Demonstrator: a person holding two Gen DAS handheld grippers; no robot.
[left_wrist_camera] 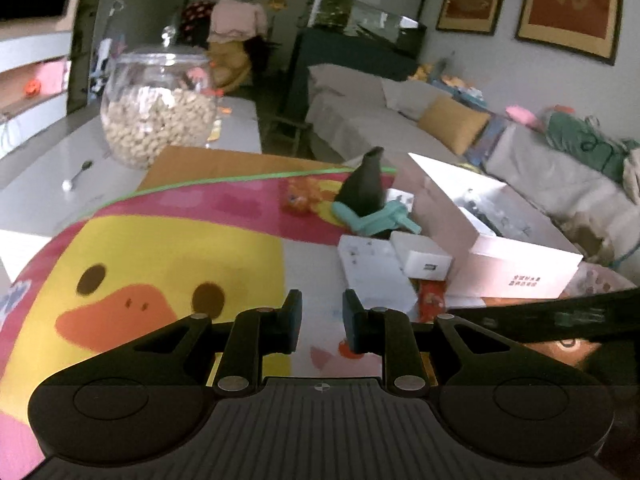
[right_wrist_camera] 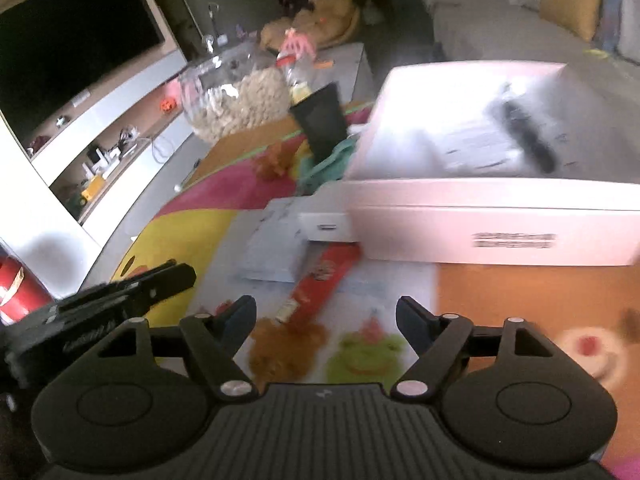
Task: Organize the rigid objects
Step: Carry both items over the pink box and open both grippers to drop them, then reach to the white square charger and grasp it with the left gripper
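Observation:
On a colourful duck-print mat [left_wrist_camera: 168, 248] lie a large open white box [left_wrist_camera: 500, 236] [right_wrist_camera: 460, 216], a small white box [left_wrist_camera: 424, 258] [right_wrist_camera: 326, 226], a flat pale packet [left_wrist_camera: 372, 272] [right_wrist_camera: 272, 252] and a red packet [left_wrist_camera: 430, 300] [right_wrist_camera: 326, 272]. Behind them stand a dark cone-shaped piece [left_wrist_camera: 366, 184] [right_wrist_camera: 320, 124] on a teal item [left_wrist_camera: 376, 218] [right_wrist_camera: 330, 158], and an orange toy [left_wrist_camera: 300, 196] [right_wrist_camera: 274, 162]. My left gripper [left_wrist_camera: 320, 320] hovers over the mat, jaws narrowly apart and empty. My right gripper [right_wrist_camera: 326, 312] is wide open and empty, just short of the red packet.
A glass jar of nuts [left_wrist_camera: 156, 112] [right_wrist_camera: 236, 100] stands on the grey table beyond the mat, with a small spoon [left_wrist_camera: 76, 178] beside it. A black object [right_wrist_camera: 528, 136] lies inside the large box. A sofa [left_wrist_camera: 400, 120] runs behind; a TV unit [right_wrist_camera: 80, 40] stands at the left.

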